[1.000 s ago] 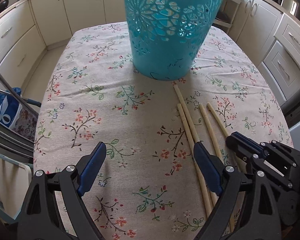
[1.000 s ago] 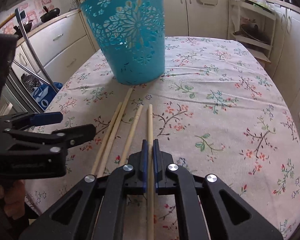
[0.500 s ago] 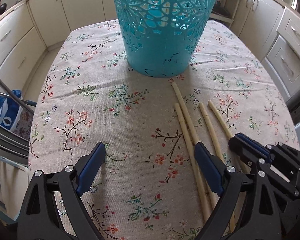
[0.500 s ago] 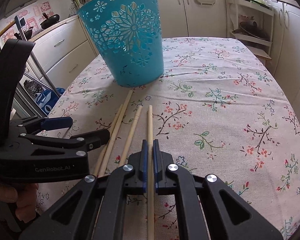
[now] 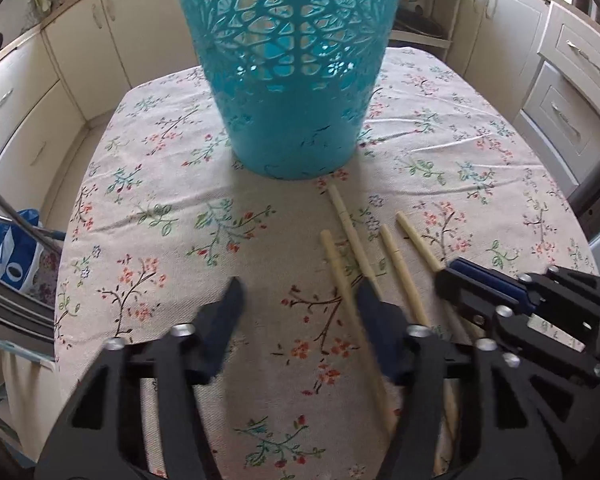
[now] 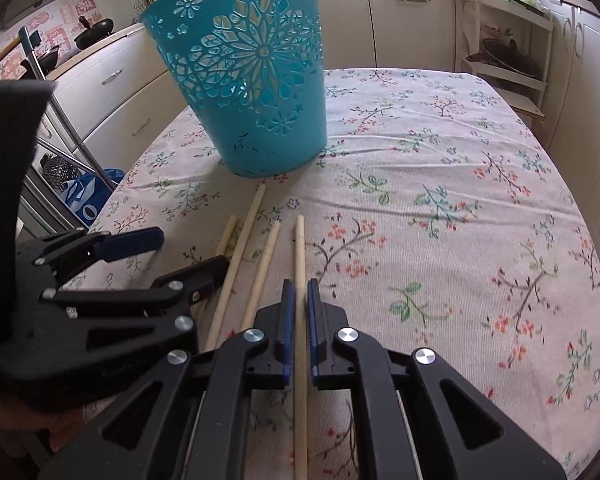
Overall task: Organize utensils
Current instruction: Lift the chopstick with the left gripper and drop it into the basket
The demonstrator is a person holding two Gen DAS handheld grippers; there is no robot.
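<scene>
Several wooden chopsticks (image 5: 400, 268) lie side by side on the floral tablecloth, in front of a teal cut-out basket (image 5: 292, 80). My right gripper (image 6: 299, 300) is shut on the rightmost chopstick (image 6: 299, 248), which lies low over the cloth. My left gripper (image 5: 300, 304) is open, jaws blurred, low over the cloth. Its right finger is at the leftmost chopstick (image 5: 340, 276). In the right wrist view the left gripper (image 6: 172, 252) sits left of the chopsticks, and the basket (image 6: 252, 80) stands behind them.
The table (image 6: 480, 200) carries a flowered cloth and has rounded edges. Cream kitchen cabinets (image 5: 572, 80) surround it. A metal rack with a blue bag (image 5: 12, 256) stands at the left. An open shelf with pans (image 6: 508, 56) is at the back right.
My left gripper has moved forward toward the basket and its jaws have narrowed. My right gripper stays shut on the chopstick, hardly moved.
</scene>
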